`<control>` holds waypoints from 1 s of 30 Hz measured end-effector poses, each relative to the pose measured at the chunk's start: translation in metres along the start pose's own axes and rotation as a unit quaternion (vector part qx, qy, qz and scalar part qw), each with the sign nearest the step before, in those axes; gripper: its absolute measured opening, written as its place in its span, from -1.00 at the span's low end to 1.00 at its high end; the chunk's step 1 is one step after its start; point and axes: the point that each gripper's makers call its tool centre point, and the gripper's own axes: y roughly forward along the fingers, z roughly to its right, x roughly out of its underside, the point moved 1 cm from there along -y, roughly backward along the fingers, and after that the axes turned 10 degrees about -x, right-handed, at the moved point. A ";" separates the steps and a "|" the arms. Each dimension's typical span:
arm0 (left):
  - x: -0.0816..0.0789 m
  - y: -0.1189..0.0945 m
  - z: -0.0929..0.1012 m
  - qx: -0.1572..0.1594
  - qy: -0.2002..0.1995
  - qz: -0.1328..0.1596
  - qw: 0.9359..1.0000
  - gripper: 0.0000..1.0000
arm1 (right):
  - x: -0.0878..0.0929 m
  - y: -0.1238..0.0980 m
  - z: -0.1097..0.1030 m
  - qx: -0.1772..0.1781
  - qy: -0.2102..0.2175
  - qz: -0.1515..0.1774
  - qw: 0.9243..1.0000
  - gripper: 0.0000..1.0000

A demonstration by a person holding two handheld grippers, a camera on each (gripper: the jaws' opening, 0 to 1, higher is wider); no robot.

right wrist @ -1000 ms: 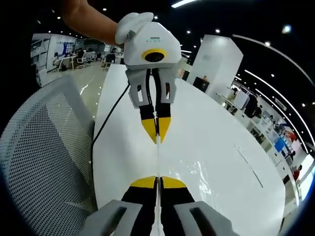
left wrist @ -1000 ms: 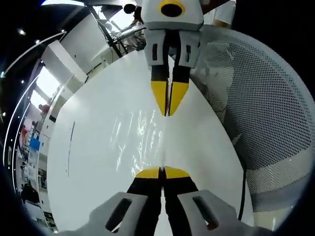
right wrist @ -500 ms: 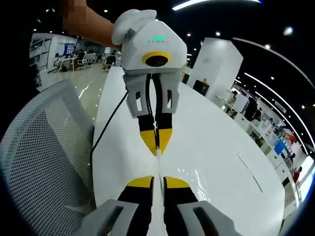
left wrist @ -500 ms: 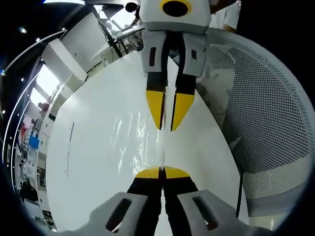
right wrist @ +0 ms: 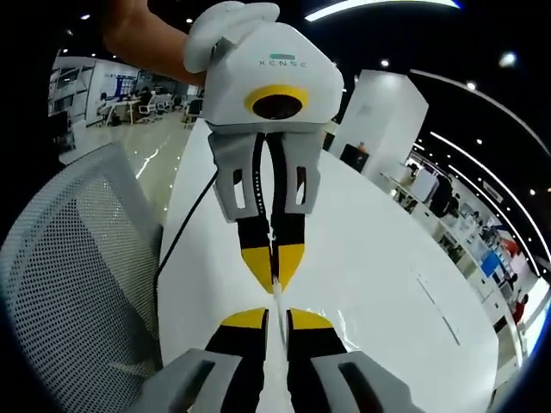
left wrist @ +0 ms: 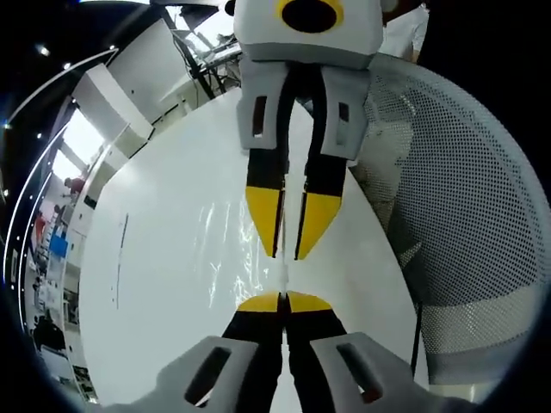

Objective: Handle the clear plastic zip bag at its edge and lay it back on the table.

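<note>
The clear zip bag (left wrist: 232,249) hangs edge-on above the white worktop (left wrist: 155,284), its thin edge running between the two claws. The left claw (left wrist: 283,302) is clamped on that edge, while the right claw (right wrist: 275,319), facing it, stands slightly apart around the edge. A white mesh chair (left wrist: 465,224) sits beside the worktop.
</note>
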 end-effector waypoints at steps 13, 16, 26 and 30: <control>-0.005 0.001 0.003 0.011 0.008 -0.005 1.000 -1.00 | -0.002 0.005 -0.001 -0.007 -0.007 -0.001 1.000 -0.92; -0.005 0.002 0.004 0.013 0.009 -0.005 1.000 -1.00 | -0.003 0.006 -0.001 -0.008 -0.008 -0.001 1.000 -0.93; -0.005 0.002 0.007 0.019 0.006 -0.007 1.000 -1.00 | -0.005 0.009 -0.002 -0.013 -0.018 -0.004 1.000 -0.97; -0.007 0.003 0.006 0.020 0.001 -0.005 1.000 -1.00 | -0.005 0.010 -0.002 -0.011 -0.019 -0.004 1.000 -0.99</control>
